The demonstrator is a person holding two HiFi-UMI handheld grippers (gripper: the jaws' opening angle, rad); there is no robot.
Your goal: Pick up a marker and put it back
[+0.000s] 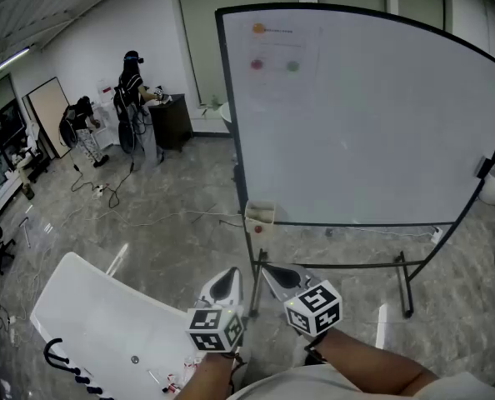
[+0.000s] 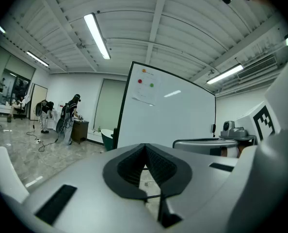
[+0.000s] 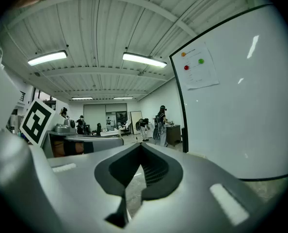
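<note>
Nothing is done yet. Your left gripper point(image 1: 225, 285) and right gripper point(image 1: 279, 277) both have their jaws closed together on nothing. No marker shows clearly; it's probably in the small holder point(image 1: 260, 215) at twelve o'clock, on the whiteboard point(image 1: 364, 115).

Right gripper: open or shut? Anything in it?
Shut and empty. The right gripper shows its fingers meeting at the tips, with only floor visible through the gap beneath them.
</note>
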